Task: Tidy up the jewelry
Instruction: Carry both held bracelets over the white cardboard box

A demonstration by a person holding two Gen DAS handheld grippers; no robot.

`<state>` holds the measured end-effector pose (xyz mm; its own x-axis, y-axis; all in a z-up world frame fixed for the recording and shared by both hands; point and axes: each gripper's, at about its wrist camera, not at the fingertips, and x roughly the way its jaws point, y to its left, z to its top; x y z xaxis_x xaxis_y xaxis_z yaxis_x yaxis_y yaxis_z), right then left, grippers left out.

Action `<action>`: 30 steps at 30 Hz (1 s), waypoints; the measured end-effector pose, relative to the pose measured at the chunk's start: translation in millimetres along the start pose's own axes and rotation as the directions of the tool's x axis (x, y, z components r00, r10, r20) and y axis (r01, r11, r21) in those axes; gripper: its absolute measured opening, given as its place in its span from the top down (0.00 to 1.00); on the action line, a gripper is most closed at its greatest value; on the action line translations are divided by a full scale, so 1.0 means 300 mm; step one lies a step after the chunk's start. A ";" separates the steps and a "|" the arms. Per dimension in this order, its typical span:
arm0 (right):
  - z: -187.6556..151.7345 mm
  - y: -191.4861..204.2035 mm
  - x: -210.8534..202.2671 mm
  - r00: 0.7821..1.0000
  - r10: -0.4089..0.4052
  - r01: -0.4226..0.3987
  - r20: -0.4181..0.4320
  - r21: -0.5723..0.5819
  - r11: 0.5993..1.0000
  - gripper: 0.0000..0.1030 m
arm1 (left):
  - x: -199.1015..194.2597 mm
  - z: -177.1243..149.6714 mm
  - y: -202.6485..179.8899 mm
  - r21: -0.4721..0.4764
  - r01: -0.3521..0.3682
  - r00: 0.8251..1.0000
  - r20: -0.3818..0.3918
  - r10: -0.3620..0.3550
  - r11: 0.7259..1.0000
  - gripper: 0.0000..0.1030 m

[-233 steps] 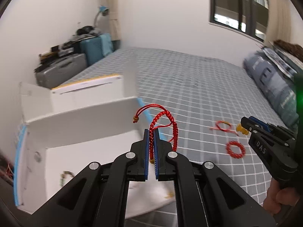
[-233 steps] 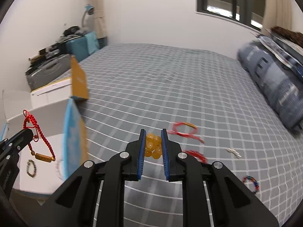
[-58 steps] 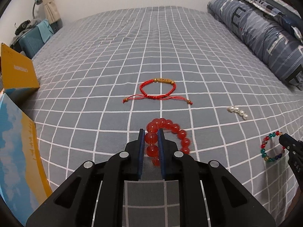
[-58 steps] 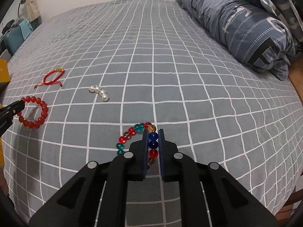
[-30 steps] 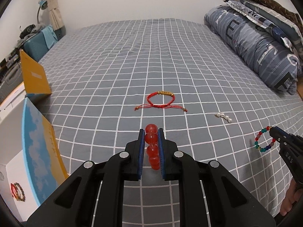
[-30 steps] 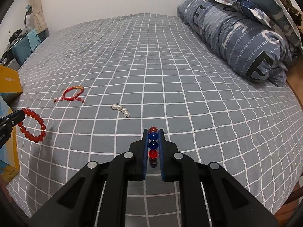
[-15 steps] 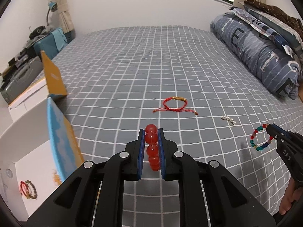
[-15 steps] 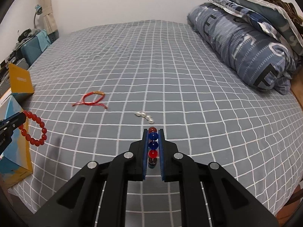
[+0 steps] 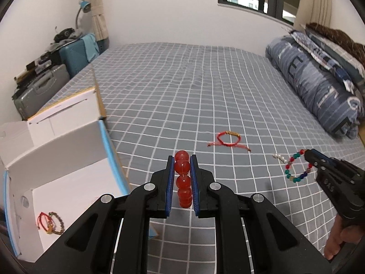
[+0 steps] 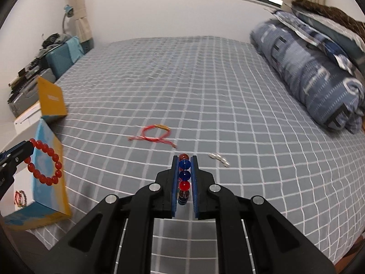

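Observation:
My left gripper [image 9: 182, 157] is shut on a red bead bracelet [image 9: 183, 178], lifted above the grey checked bed; from the right wrist view that bracelet [image 10: 45, 165] hangs as a ring beside the box. My right gripper [image 10: 184, 158] is shut on a multicoloured bead bracelet [image 10: 184, 175], which dangles from its tips [image 9: 296, 167] in the left wrist view. An open white box [image 9: 63, 159] with blue and yellow sides stands at the bed's left edge, with bracelets [image 9: 51, 222] on its floor. A red cord bracelet [image 9: 228, 139] and a short pearl string [image 9: 280, 158] lie on the bed.
A rolled blue duvet [image 9: 319, 86] and pillows line the bed's right side. Suitcases [image 9: 41, 89] and a lamp stand against the wall at the left. The box's yellow flap [image 10: 51, 100] stands upright. A hand [image 9: 335, 242] grips the right tool.
Both grippers have risen and drawn back toward the left with their bracelets still held. The white box has come further into the left wrist view, showing its inside.

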<state>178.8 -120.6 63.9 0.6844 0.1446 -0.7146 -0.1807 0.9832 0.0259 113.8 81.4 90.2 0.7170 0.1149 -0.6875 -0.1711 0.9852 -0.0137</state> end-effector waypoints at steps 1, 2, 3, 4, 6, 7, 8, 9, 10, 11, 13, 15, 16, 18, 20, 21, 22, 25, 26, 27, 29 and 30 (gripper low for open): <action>0.009 0.016 -0.004 1.000 0.005 -0.005 0.004 -0.006 1.000 0.91 | -0.012 0.003 0.012 -0.005 -0.002 1.000 0.004 0.002 1.000 0.87; 0.017 0.038 -0.009 1.000 0.012 -0.012 0.009 -0.012 1.000 0.91 | -0.032 0.007 0.030 -0.013 -0.006 1.000 0.011 0.007 1.000 0.87; 0.029 0.066 -0.016 1.000 0.022 -0.021 0.013 -0.021 1.000 0.91 | -0.046 0.011 0.044 -0.018 -0.007 1.000 0.016 0.007 1.000 0.87; 0.035 0.084 -0.021 1.000 0.027 -0.026 0.017 -0.025 0.999 0.91 | -0.058 0.014 0.054 -0.022 -0.011 1.000 0.021 0.011 1.000 0.87; 0.046 0.130 -0.028 0.999 0.038 -0.037 0.020 -0.037 0.999 0.91 | -0.088 0.016 0.082 -0.030 -0.022 0.999 0.036 0.023 0.999 0.87; 0.053 0.160 -0.032 0.999 0.047 -0.046 0.022 -0.045 0.998 0.91 | -0.102 0.015 0.096 -0.033 -0.028 0.999 0.042 0.030 0.999 0.87; 0.061 0.178 -0.032 0.998 0.053 -0.052 0.023 -0.050 0.997 0.91 | -0.114 0.015 0.111 -0.035 -0.034 0.998 0.047 0.036 0.999 0.87; 0.068 0.210 -0.036 0.998 0.061 -0.059 0.027 -0.060 0.996 0.91 | -0.127 0.015 0.129 -0.041 -0.041 0.998 0.053 0.043 0.998 0.87; 0.074 0.232 -0.038 0.997 0.066 -0.064 0.029 -0.066 0.996 0.91 | -0.140 0.014 0.150 -0.046 -0.046 0.997 0.058 0.049 0.998 0.87; 0.079 0.254 -0.040 0.997 0.072 -0.069 0.032 -0.072 0.995 0.91 | -0.147 0.015 0.162 -0.050 -0.051 0.997 0.060 0.054 0.997 0.87; 0.089 0.309 -0.049 0.995 0.089 -0.085 0.039 -0.088 0.992 0.91 | -0.167 0.013 0.204 -0.067 -0.065 0.995 0.070 0.070 0.996 0.87; 0.099 0.361 -0.057 0.993 0.111 -0.105 0.046 -0.103 0.989 0.91 | -0.184 0.008 0.245 -0.081 -0.086 0.993 0.075 0.092 0.993 0.87; 0.104 0.385 -0.059 0.992 0.120 -0.114 0.048 -0.110 0.987 0.91 | -0.190 0.003 0.271 -0.091 -0.099 0.992 0.074 0.105 0.991 0.87; 0.105 0.427 -0.066 0.989 0.138 -0.130 0.053 -0.124 0.984 0.91 | -0.201 -0.006 0.317 -0.107 -0.119 0.989 0.073 0.127 0.987 0.87; 0.105 0.486 -0.074 0.985 0.161 -0.151 0.055 -0.145 0.978 0.91 | -0.210 -0.015 0.365 -0.122 -0.138 0.987 0.069 0.147 0.983 0.87; 0.104 0.515 -0.078 0.984 0.169 -0.159 0.056 -0.153 0.975 0.91 | -0.216 -0.023 0.392 -0.129 -0.151 0.985 0.067 0.161 0.980 0.87; 0.102 0.554 -0.083 0.982 0.182 -0.170 0.059 -0.167 0.971 0.91 | -0.219 -0.029 0.413 -0.135 -0.160 0.983 0.066 0.170 0.978 0.87; 0.099 0.630 -0.095 0.976 0.207 -0.190 0.063 -0.202 0.961 0.91 | -0.234 -0.056 0.483 -0.156 -0.187 0.978 0.060 0.198 0.970 0.87; 0.097 0.657 -0.099 0.974 0.216 -0.199 0.063 -0.213 0.957 0.91 | -0.239 -0.068 0.508 -0.166 -0.191 0.978 0.058 0.202 0.967 0.87; 0.095 0.681 -0.102 0.972 0.224 -0.205 0.064 -0.221 0.953 0.91 | -0.242 -0.076 0.520 -0.173 -0.194 0.977 0.055 0.206 0.966 0.87; 0.090 0.735 -0.109 0.967 0.247 -0.226 0.063 -0.236 0.945 0.91 | -0.250 -0.098 0.556 -0.187 -0.203 0.975 0.048 0.215 0.961 0.87; 0.088 0.757 -0.110 0.964 0.257 -0.236 0.061 -0.242 0.941 0.91 | -0.252 -0.107 0.576 -0.198 -0.209 0.974 0.043 0.221 0.958 0.87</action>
<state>133.8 100.8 111.7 0.6565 0.3990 -0.6401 -0.5025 0.8643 0.0235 8.4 239.0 116.7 0.6896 0.3353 -0.6419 -0.4471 0.8944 -0.0130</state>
